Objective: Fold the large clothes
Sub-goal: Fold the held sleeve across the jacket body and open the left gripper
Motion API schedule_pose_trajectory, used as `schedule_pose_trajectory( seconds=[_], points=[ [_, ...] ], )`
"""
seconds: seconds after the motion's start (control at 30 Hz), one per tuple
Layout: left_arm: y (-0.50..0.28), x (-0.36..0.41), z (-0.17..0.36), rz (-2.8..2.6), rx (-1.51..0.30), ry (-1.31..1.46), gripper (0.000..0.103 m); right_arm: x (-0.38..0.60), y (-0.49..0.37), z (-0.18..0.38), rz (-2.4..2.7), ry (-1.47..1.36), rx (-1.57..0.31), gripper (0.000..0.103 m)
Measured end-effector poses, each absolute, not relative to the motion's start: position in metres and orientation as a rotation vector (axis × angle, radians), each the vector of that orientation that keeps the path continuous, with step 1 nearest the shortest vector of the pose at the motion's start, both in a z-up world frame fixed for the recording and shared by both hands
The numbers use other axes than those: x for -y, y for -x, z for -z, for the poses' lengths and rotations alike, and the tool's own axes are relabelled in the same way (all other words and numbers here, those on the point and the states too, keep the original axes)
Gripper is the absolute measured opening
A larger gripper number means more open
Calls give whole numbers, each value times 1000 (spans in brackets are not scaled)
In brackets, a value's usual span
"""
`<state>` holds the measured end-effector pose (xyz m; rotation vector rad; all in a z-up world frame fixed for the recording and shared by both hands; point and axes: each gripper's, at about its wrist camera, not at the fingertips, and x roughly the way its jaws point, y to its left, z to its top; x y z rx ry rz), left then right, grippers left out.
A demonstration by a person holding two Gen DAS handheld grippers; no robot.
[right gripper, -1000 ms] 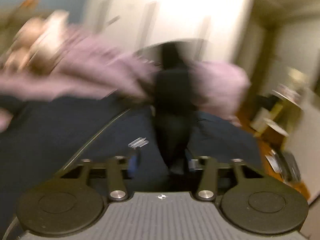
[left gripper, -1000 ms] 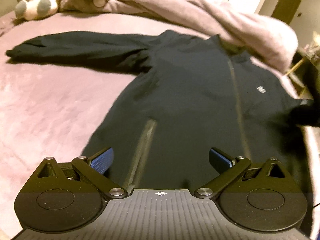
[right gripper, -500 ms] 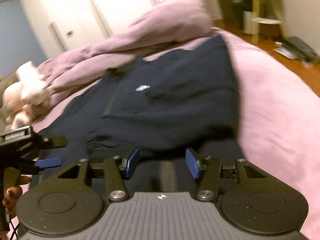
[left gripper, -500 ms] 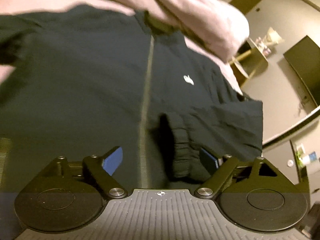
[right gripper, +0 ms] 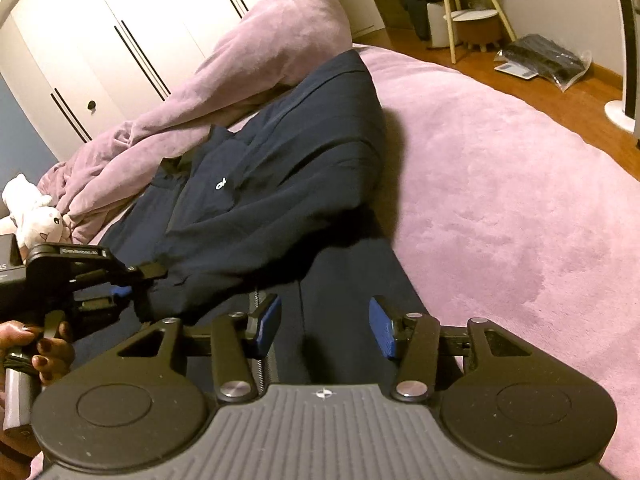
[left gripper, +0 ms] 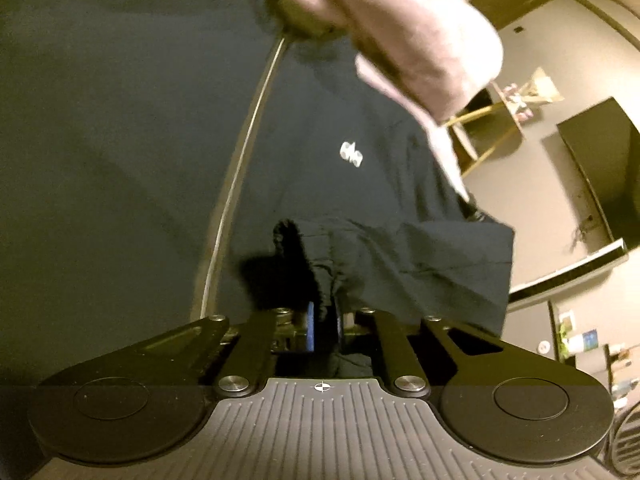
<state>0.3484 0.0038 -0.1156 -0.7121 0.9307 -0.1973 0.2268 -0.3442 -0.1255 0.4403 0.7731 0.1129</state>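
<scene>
A dark navy zip jacket (left gripper: 140, 140) lies front-up on the pink bed (right gripper: 500, 200), its small white logo (left gripper: 351, 154) showing. Its right sleeve (left gripper: 400, 264) is folded across the chest. My left gripper (left gripper: 325, 322) is shut on the sleeve's cuff (left gripper: 304, 256); it also shows in the right wrist view (right gripper: 128, 296), held by a hand. My right gripper (right gripper: 324, 326) is open and empty over the jacket's lower part (right gripper: 344, 280), near its zip (right gripper: 262, 356).
A crumpled pink duvet (right gripper: 240, 80) lies behind the jacket's collar, with a white plush toy (right gripper: 36, 212) at the left. White wardrobe doors (right gripper: 120, 40) stand behind. A wooden floor with a stool (right gripper: 468, 12) and a bagged item (right gripper: 544, 60) lies right of the bed.
My left gripper has closed on the sleeve cuff. My right gripper has let go of the sleeve, opened wider and drawn back over the jacket's lower part.
</scene>
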Motion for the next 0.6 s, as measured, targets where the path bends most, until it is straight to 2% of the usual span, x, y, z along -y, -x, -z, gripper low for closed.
schedule_pose_trajectory(
  seconds=[0.17,0.27,0.43,0.6],
  points=[
    [-342,-57,53,16,-753,373,12,340,-233,109,-144,-428,-747,49],
    [-345,-97,37,-152,-703,306,13,330,-250,106,-190,-442,-758,49],
    [-353,-148,50,-244,-750,330,16,305,-296,111,-273,-512,-765,50],
    [-359,-159,81,-257,-806,340,18,290,-352,129,-271,-611,-802,50]
  ],
)
